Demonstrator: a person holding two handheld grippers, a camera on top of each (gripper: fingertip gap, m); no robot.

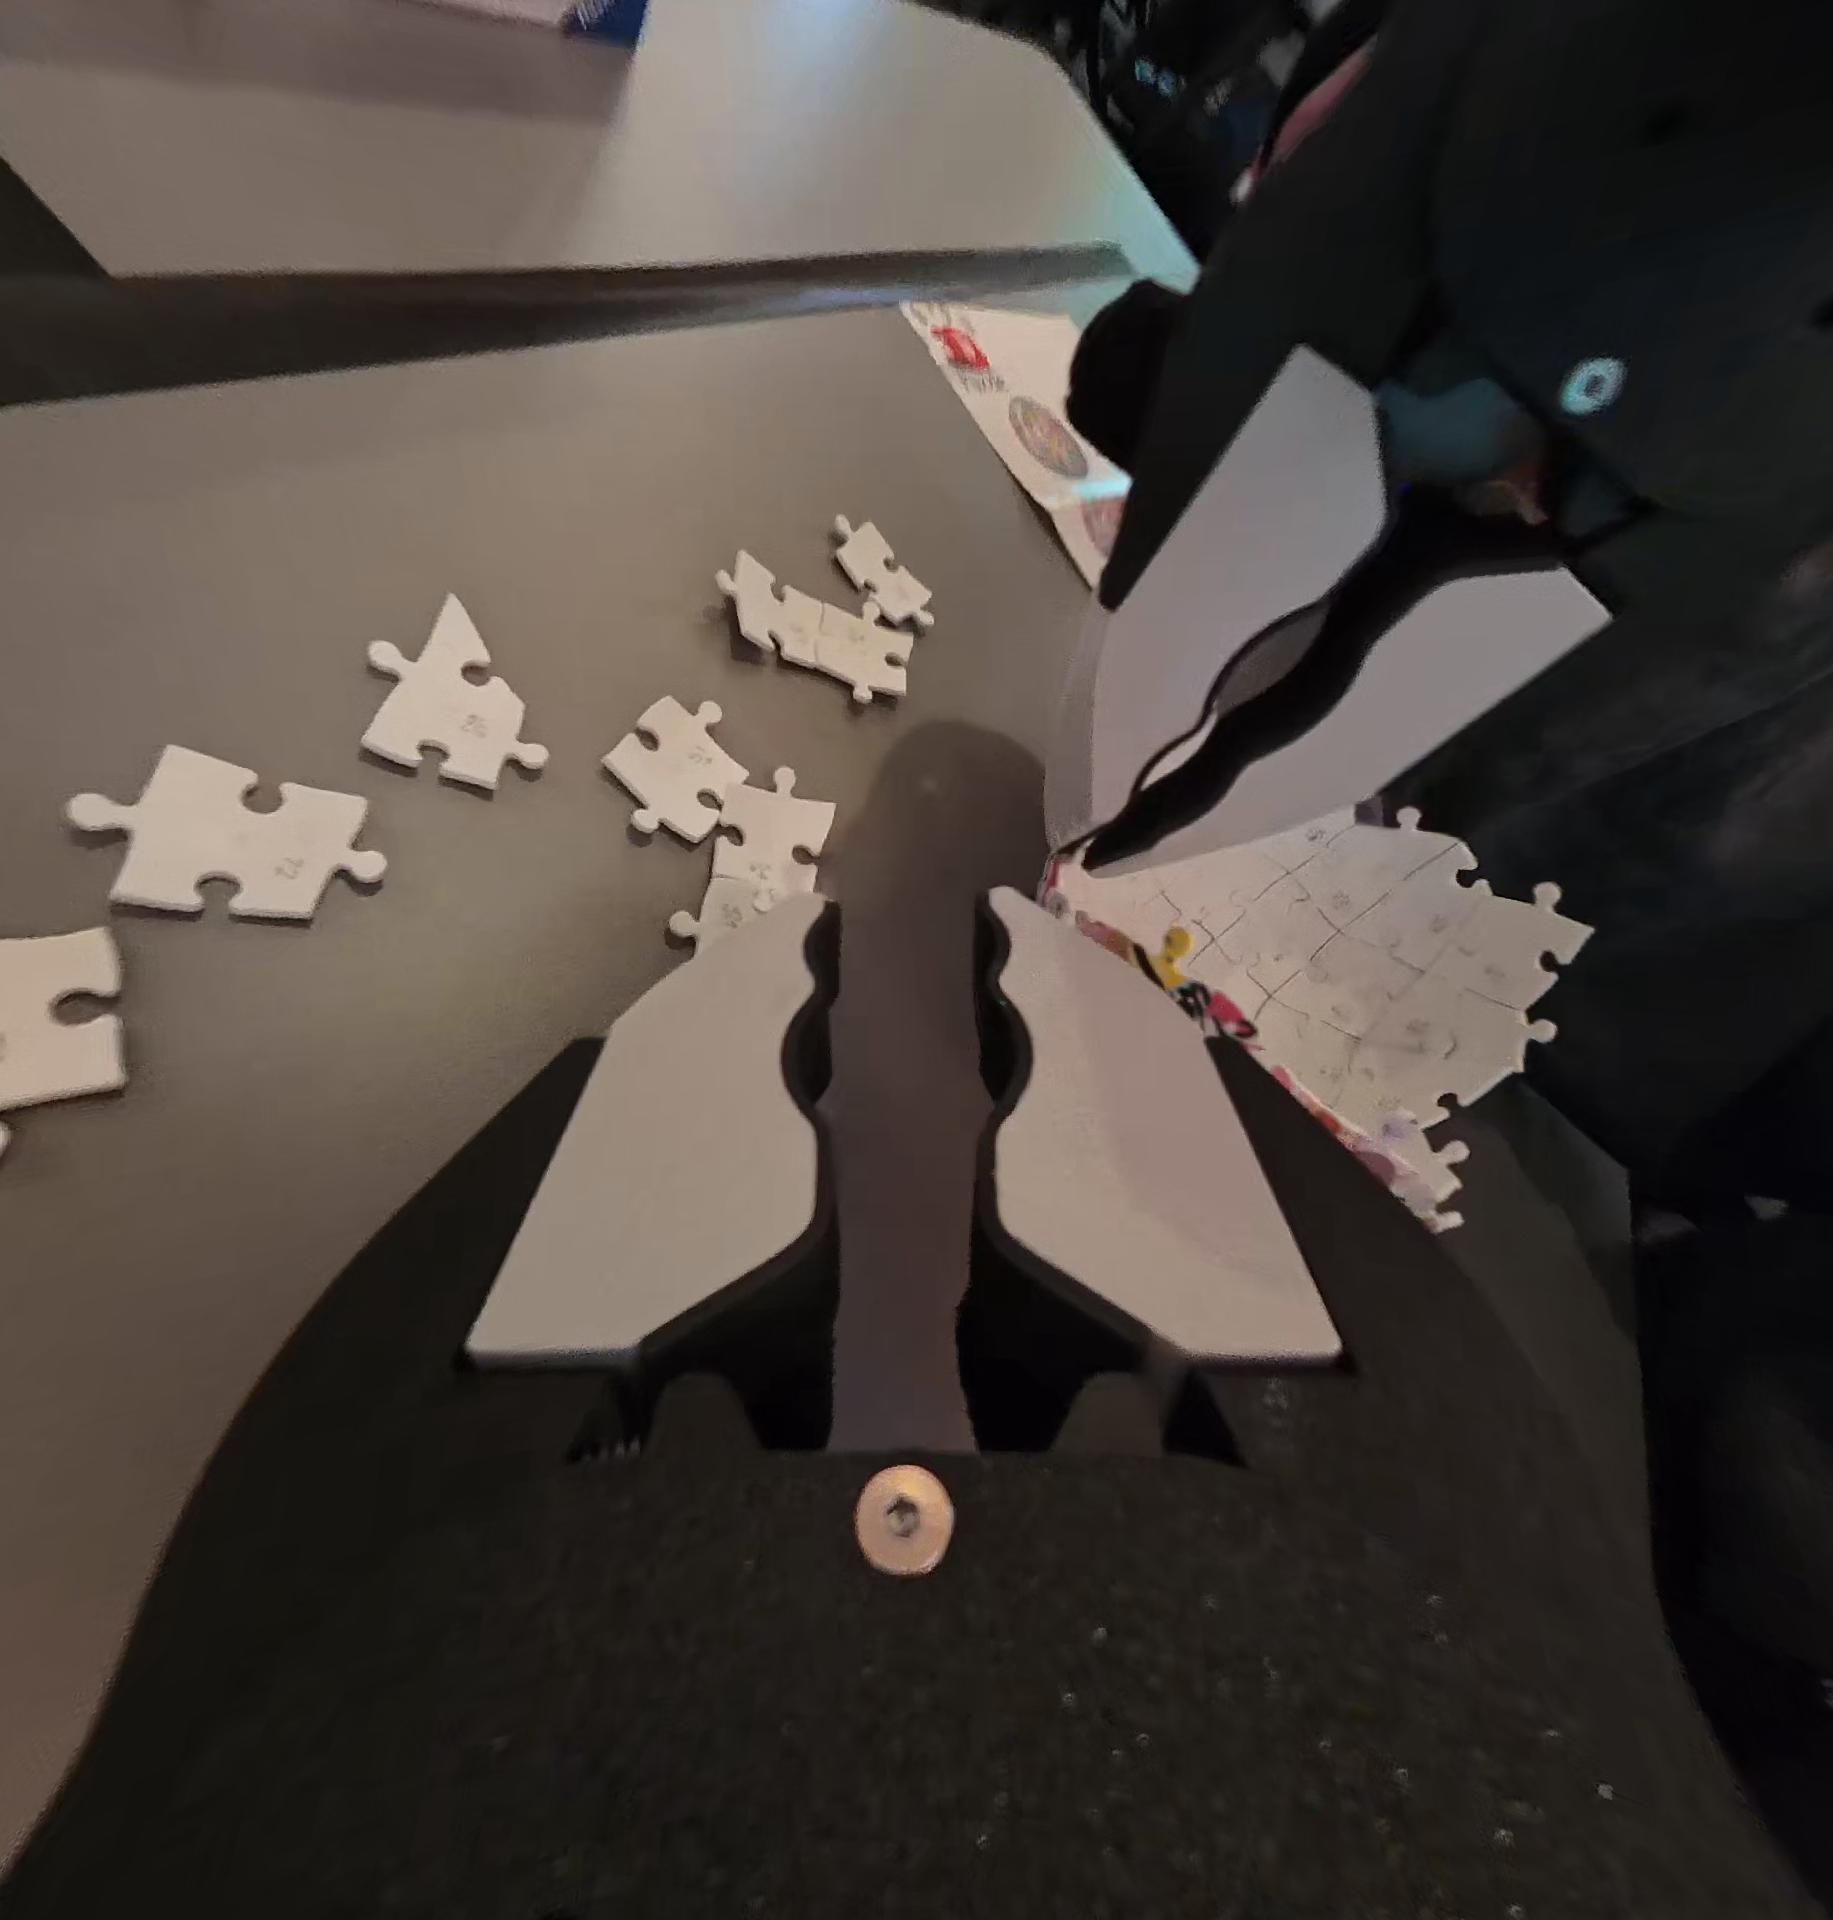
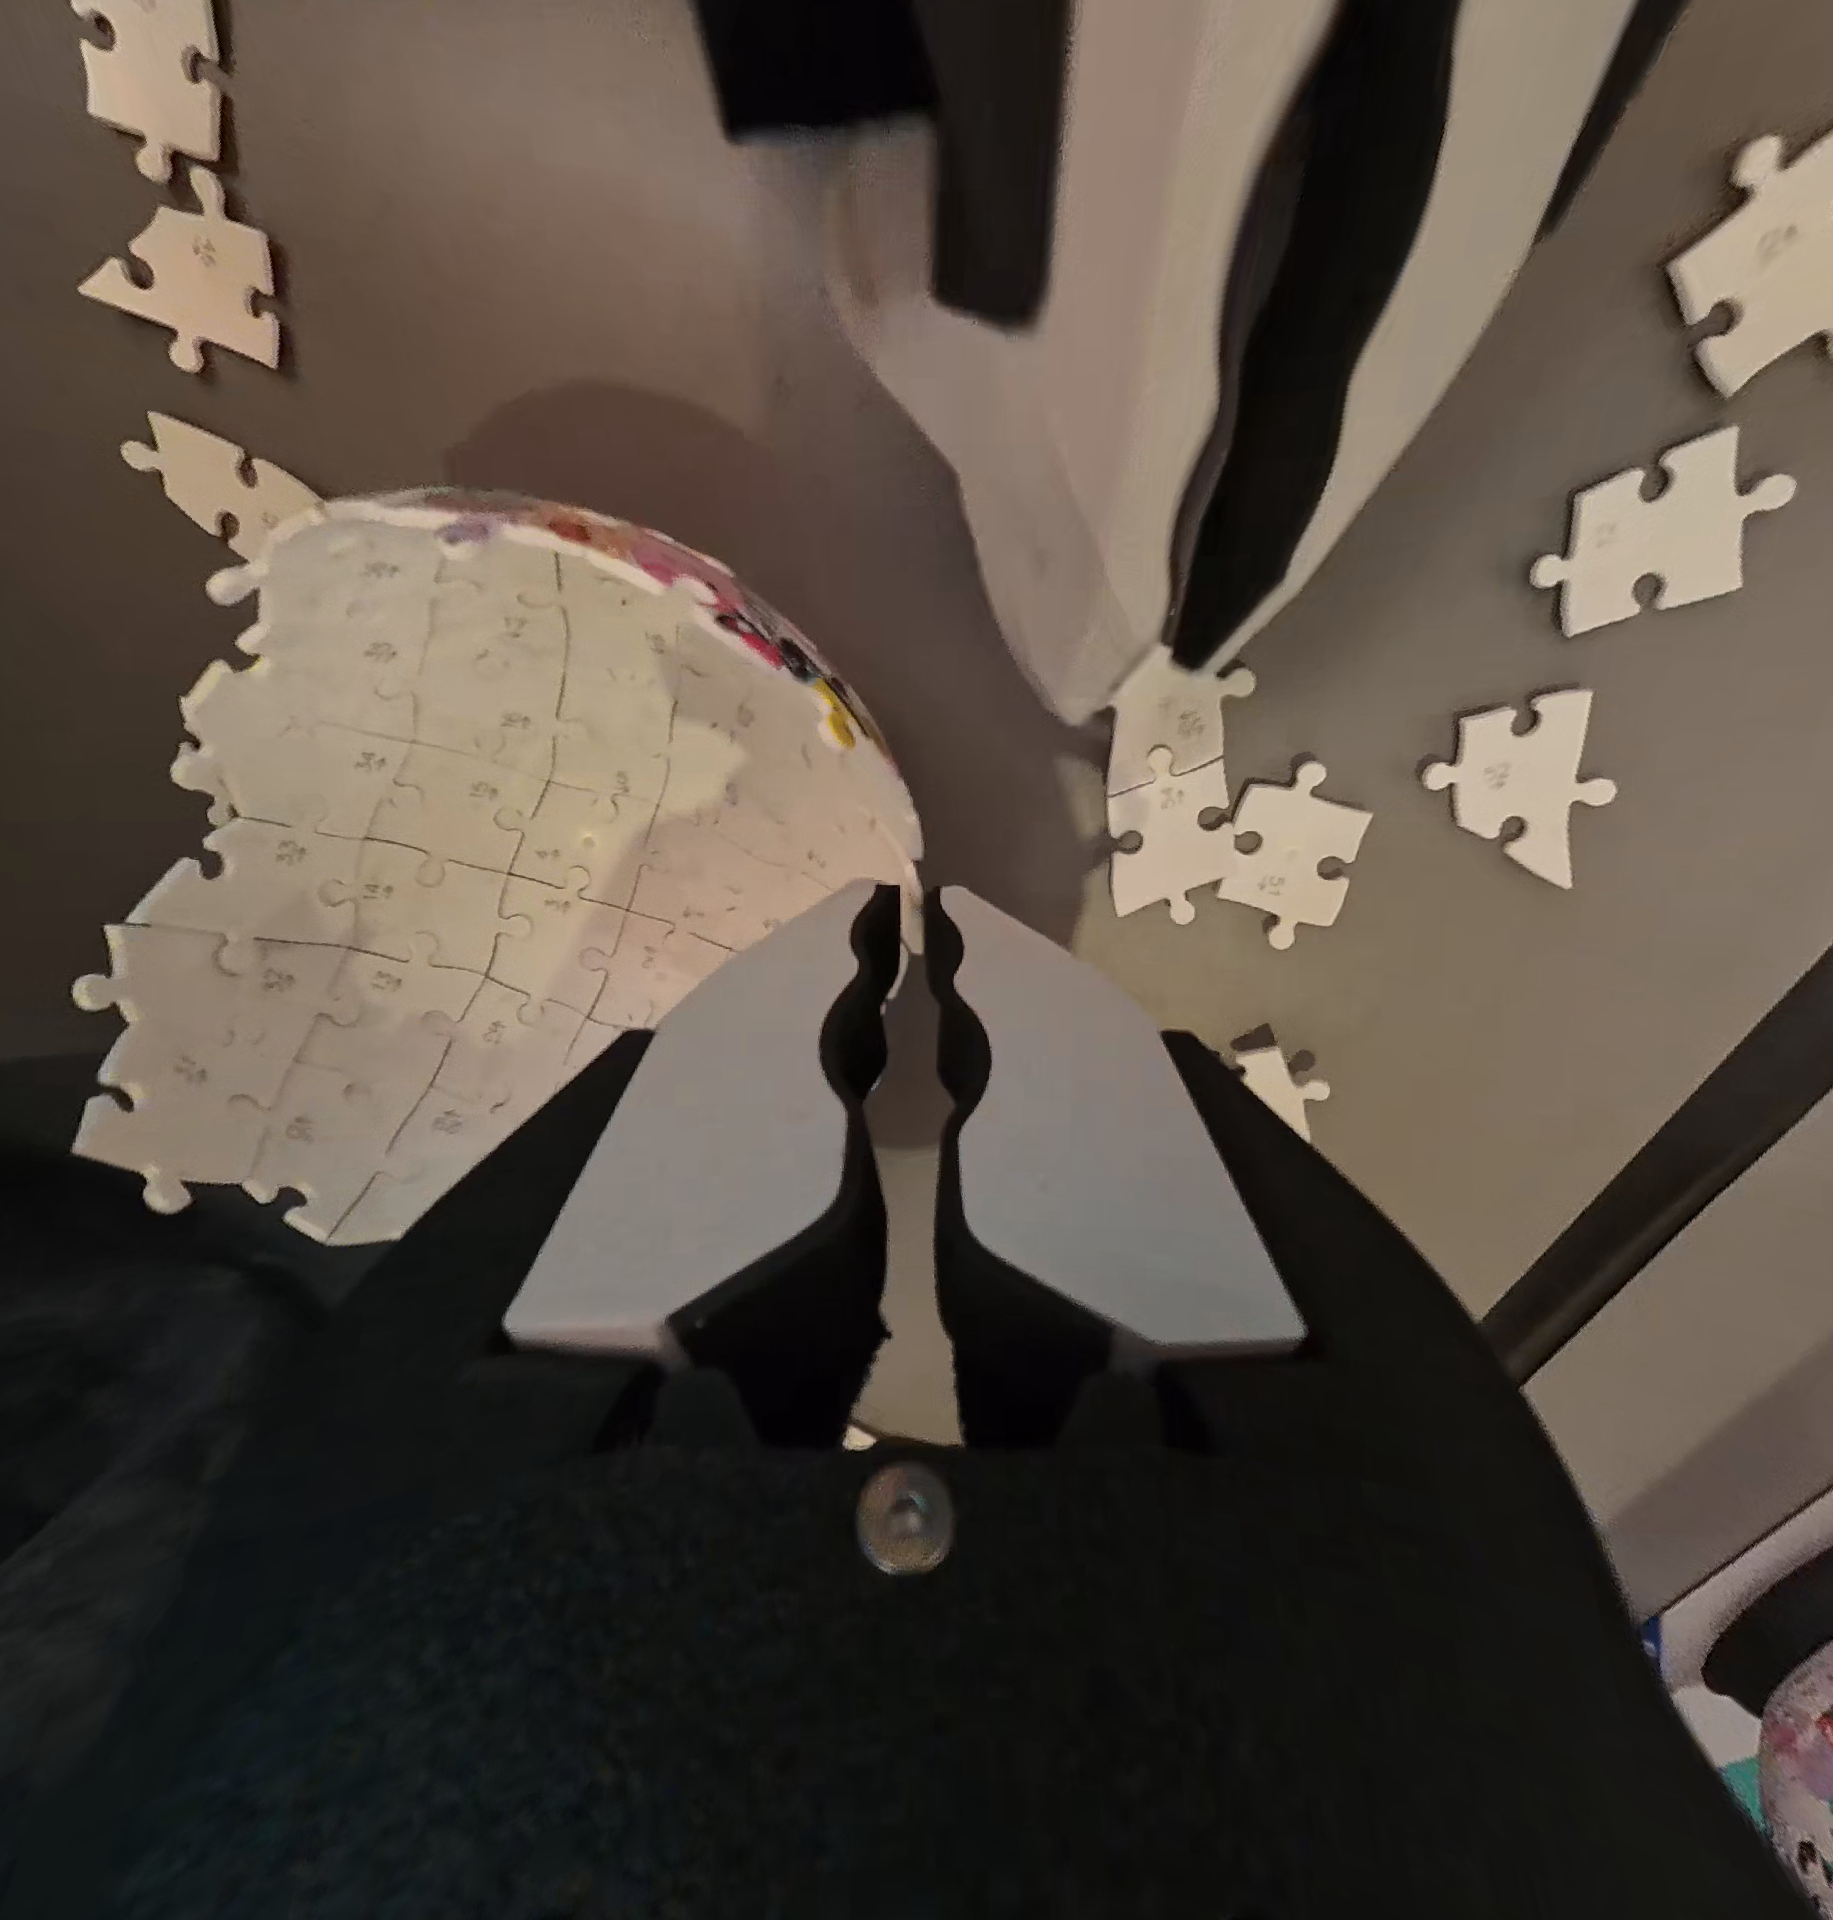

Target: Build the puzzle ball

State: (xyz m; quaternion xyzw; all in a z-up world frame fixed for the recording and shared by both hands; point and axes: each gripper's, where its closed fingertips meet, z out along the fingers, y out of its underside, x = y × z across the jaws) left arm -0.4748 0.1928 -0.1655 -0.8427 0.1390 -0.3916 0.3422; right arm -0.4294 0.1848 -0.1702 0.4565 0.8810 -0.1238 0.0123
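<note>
The half-built puzzle ball is a curved shell of joined pieces, white inside and coloured outside; it also shows in the left wrist view. My right gripper is shut on the shell's rim and holds it above the grey table; it also shows in the left wrist view. My left gripper is open and empty, low over the table beside a small cluster of joined pieces. In the right wrist view the left gripper points at that cluster. Several loose white pieces lie face down.
A printed leaflet lies at the far right of the table. A dark gap separates this table from a lighter one behind. A box with a coloured ball picture sits at the lower right. About 5 cm separates my left fingertips from my right.
</note>
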